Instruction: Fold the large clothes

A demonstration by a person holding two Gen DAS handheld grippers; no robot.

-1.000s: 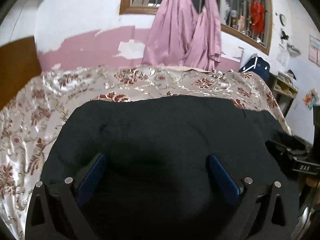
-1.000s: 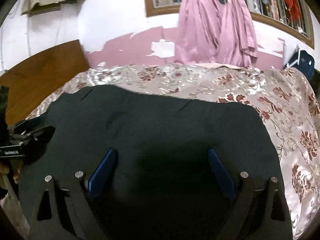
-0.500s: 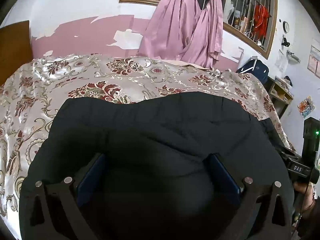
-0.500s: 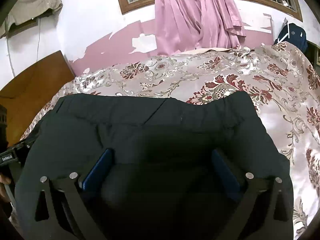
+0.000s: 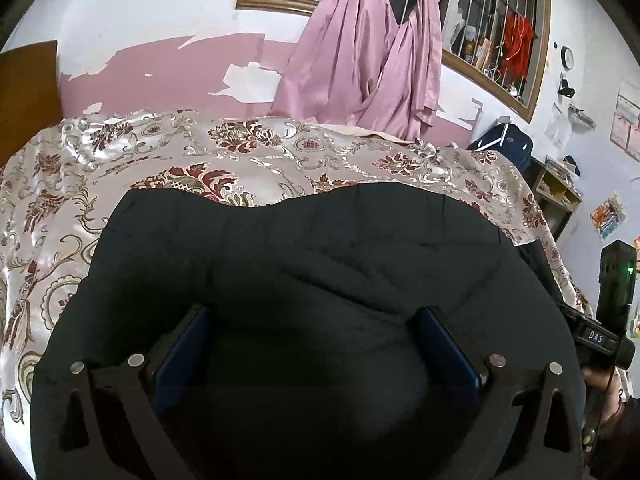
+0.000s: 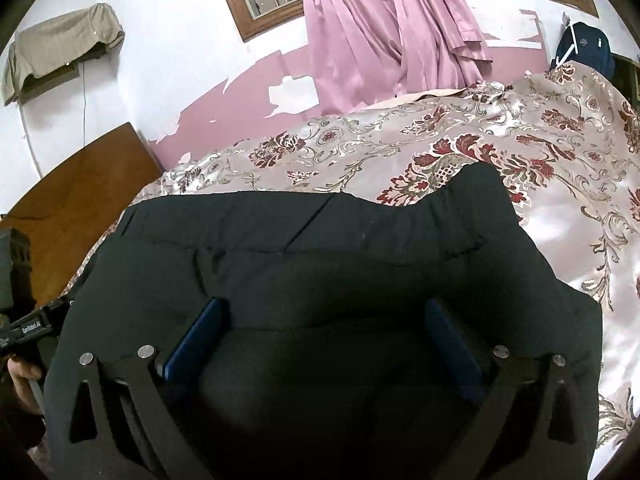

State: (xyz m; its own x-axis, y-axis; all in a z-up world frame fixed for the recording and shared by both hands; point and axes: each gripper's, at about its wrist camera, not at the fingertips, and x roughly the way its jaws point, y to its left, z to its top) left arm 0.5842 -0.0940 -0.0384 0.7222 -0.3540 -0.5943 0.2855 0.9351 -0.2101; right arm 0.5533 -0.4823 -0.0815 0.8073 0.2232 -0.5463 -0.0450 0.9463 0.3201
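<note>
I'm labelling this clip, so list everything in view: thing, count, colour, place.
garment: one, black, spread on the bed under both tools
bedspread: one, cream satin with red flowers, covering the bed
curtains: two, pink, tied at the barred window
window frame: one, wooden, back wall
headboard: one, brown wood, left end of the bed
backpack: one, navy, beyond the bed's far corner
cloth: one, beige, draped high on the wall
shelf unit: one, wooden, right of the bed
left tool: one, black with blue pads, open over the garment
right tool: one, same colours, open over the garment
</note>
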